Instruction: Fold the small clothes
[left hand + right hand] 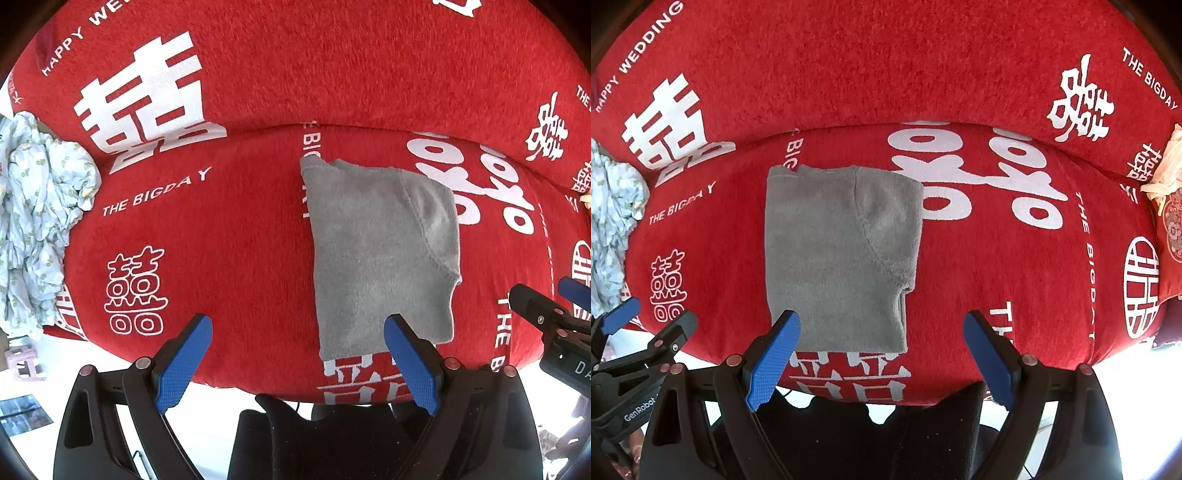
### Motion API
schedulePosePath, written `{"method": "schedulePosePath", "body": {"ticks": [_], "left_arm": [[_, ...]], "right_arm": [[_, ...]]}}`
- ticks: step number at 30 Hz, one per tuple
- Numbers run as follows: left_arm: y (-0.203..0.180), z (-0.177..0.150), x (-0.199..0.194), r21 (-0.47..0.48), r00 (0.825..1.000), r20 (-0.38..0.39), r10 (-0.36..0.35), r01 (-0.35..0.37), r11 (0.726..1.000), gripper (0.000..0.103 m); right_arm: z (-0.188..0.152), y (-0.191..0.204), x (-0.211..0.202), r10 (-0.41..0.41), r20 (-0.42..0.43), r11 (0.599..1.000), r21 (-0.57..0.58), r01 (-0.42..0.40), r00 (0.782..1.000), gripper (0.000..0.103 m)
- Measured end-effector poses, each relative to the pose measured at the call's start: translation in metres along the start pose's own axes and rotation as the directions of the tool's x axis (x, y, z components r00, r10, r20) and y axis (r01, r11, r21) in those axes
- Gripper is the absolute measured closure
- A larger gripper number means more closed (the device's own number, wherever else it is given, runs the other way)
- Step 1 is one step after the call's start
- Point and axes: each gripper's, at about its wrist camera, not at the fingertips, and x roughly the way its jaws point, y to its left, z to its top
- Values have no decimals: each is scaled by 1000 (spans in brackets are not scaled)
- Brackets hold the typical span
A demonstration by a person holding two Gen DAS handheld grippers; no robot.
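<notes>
A small grey knit garment [380,251] lies folded flat into a rectangle on the red sofa seat [229,258]. It also shows in the right wrist view [838,254]. My left gripper [297,354] is open and empty, held just in front of the garment's near edge. My right gripper [882,354] is open and empty, also near that near edge, slightly to the right. The right gripper shows at the right edge of the left wrist view [546,306]. The left gripper shows at the lower left of the right wrist view [646,325].
A crumpled pale blue patterned cloth [37,221] lies at the sofa's left end, also in the right wrist view [613,218]. A cream item and a red patterned cushion [1171,229] sit at the right end. The sofa backrest [886,66] rises behind. White floor lies below the seat edge.
</notes>
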Motion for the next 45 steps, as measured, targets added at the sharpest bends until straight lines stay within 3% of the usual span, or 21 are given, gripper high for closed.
{"method": "schedulePosePath", "body": {"ticks": [45], "left_arm": [[3,0,0,-13,1000,9,-4,4,1000,8]], "right_arm": [[-2,6,4,-8,-43,1000,-11,8,999,11]]}}
